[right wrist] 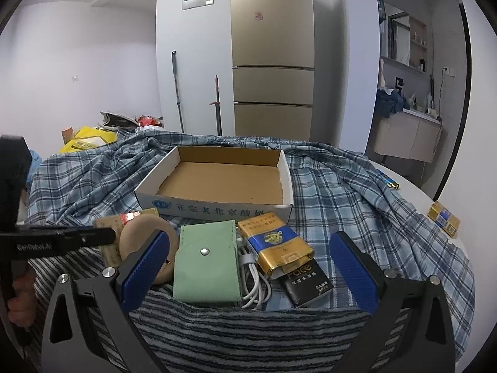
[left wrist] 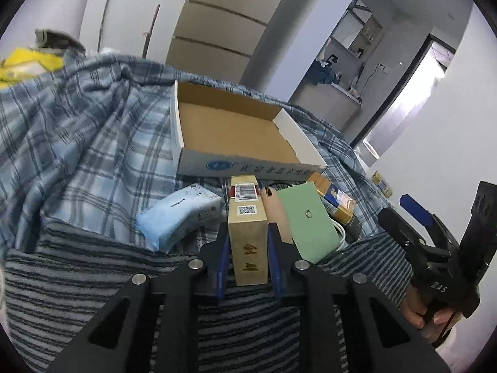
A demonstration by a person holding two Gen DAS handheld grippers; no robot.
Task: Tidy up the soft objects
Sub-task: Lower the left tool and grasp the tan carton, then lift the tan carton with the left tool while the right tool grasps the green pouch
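Gold pack (left wrist: pixel 247 242) between left tongs (left wrist: pixel 247 248)

the cardboard box (right wrist: pixel 217 183) at frame centre lies open-topped with bare floor, while the green pouch (right wrist: pixel 206 267), white cable (right wrist: pixel 254 283) and blue-gold pack (right wrist: pixel 276 245) crowd the cloth just below it.

The tan pouch (right wrist: pixel 146 248) lies partly hidden behind the right fingers (right wrist: pixel 146 267).
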